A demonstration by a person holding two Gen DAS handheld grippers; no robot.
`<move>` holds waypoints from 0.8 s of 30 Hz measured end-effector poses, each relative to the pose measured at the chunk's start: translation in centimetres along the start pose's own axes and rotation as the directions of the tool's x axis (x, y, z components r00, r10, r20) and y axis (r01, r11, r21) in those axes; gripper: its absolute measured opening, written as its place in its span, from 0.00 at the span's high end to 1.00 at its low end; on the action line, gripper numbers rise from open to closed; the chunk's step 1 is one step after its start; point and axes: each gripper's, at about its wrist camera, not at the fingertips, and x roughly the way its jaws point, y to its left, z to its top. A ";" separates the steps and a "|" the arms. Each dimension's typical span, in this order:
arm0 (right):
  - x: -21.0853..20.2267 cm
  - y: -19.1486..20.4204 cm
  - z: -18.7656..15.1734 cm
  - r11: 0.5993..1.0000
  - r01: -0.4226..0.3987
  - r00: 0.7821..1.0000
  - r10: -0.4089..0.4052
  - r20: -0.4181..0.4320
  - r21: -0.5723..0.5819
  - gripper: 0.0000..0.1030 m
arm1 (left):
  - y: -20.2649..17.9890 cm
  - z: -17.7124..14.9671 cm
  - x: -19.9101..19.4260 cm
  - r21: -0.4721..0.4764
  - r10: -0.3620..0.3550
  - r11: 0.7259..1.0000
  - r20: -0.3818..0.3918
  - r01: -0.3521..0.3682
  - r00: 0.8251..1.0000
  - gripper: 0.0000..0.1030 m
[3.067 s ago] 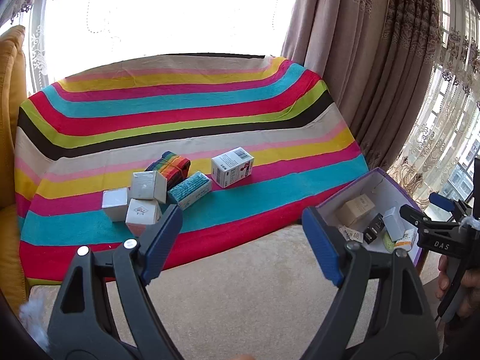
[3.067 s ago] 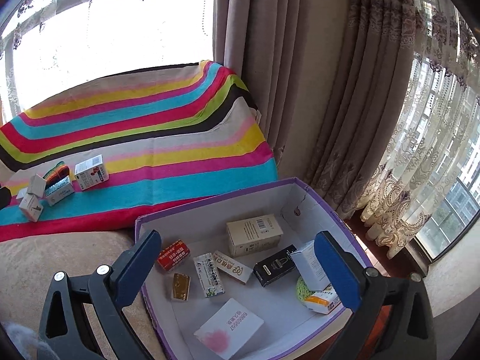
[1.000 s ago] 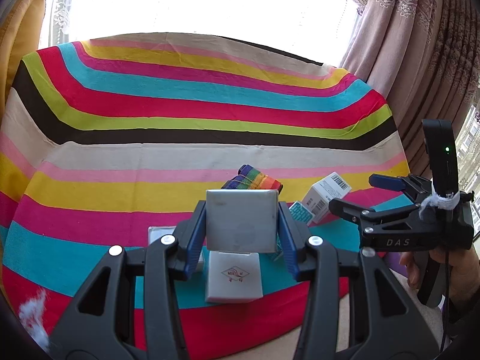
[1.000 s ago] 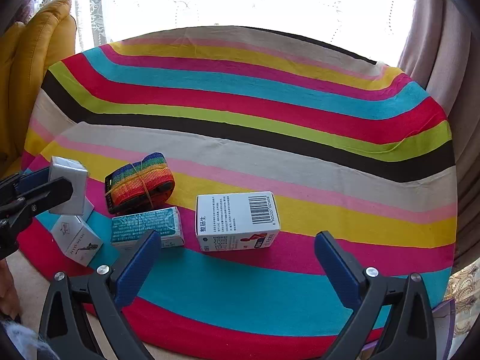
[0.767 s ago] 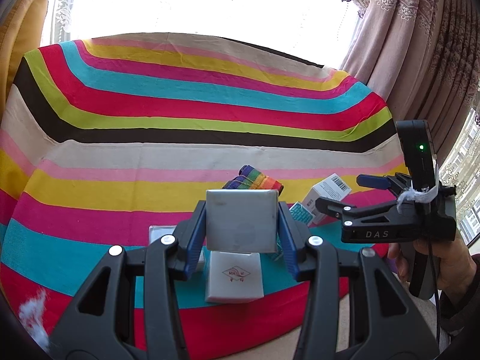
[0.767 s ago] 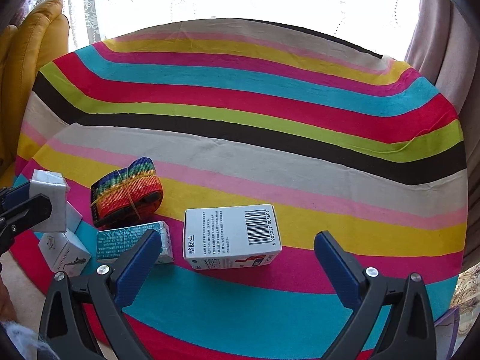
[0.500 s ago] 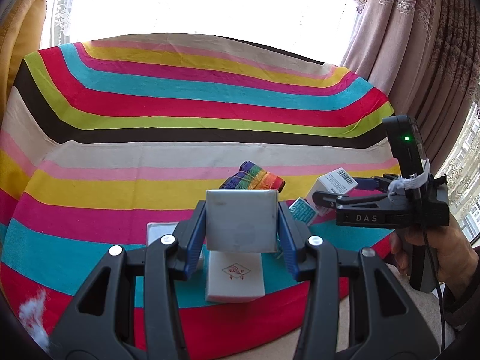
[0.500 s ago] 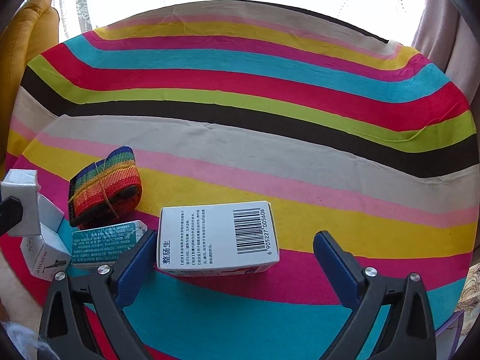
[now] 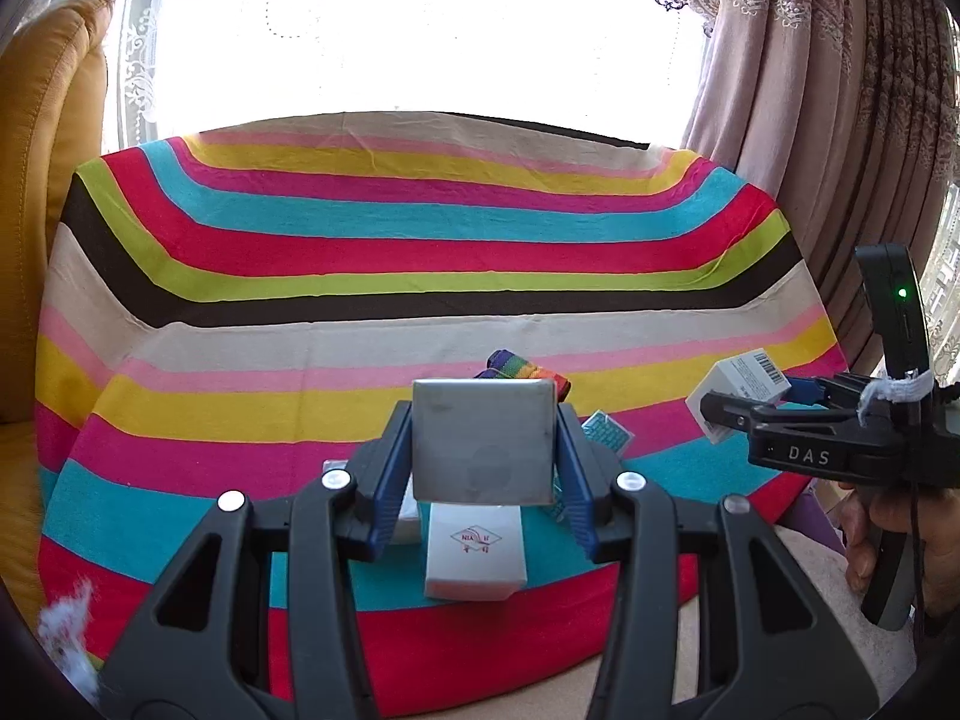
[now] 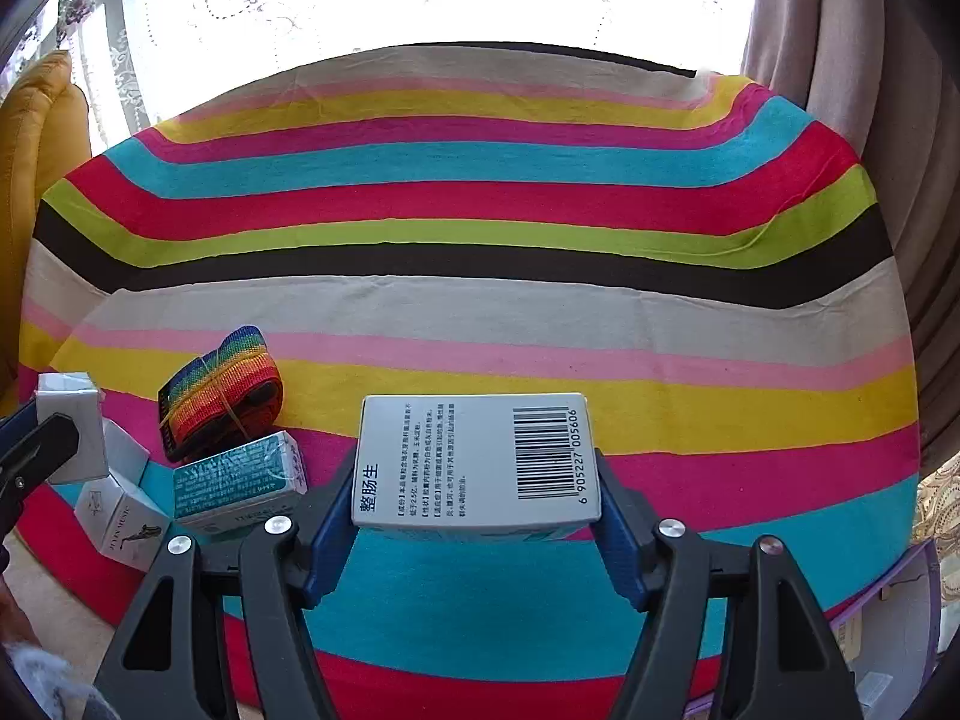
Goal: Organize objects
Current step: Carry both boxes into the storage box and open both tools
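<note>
My left gripper [image 9: 483,429] is shut on a small grey box [image 9: 483,450], held above the striped cloth [image 9: 420,276]. Below it sits a white box with a red logo [image 9: 474,552]. My right gripper [image 10: 477,483] has its blue pads against both ends of a white barcode box [image 10: 474,456], and its jaws are closing on it. In the left wrist view that barcode box [image 9: 741,384] sits tilted between the right gripper's fingers, with a hand on the handle.
A rolled rainbow strap [image 10: 219,396], a teal box [image 10: 240,480] and a white box [image 10: 120,516] lie in a cluster at the left. A purple-edged storage box [image 10: 888,600] shows at the lower right. There is a yellow cushion [image 9: 42,180] on the left and curtains on the right.
The right gripper moved forward onto the barcode box and its jaws narrowed from wide open to touching both ends. The left gripper kept its hold on the grey box and barely moved.
</note>
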 end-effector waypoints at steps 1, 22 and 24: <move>-0.5 0.1 -0.4 1.000 0.003 1.000 -0.003 0.006 0.002 0.33 | -0.3 0.0 -0.3 0.009 0.000 1.000 0.002 0.000 1.000 0.52; -10.4 -0.7 -8.0 0.998 0.017 0.995 -0.023 0.097 0.060 0.33 | -7.0 -2.4 -5.7 0.029 -0.129 0.991 -0.064 0.131 0.990 0.52; -11.2 -1.5 -8.8 0.996 0.012 0.995 -0.021 0.096 0.085 0.33 | -8.4 -2.7 -6.0 0.046 -0.150 0.987 -0.077 0.154 0.986 0.52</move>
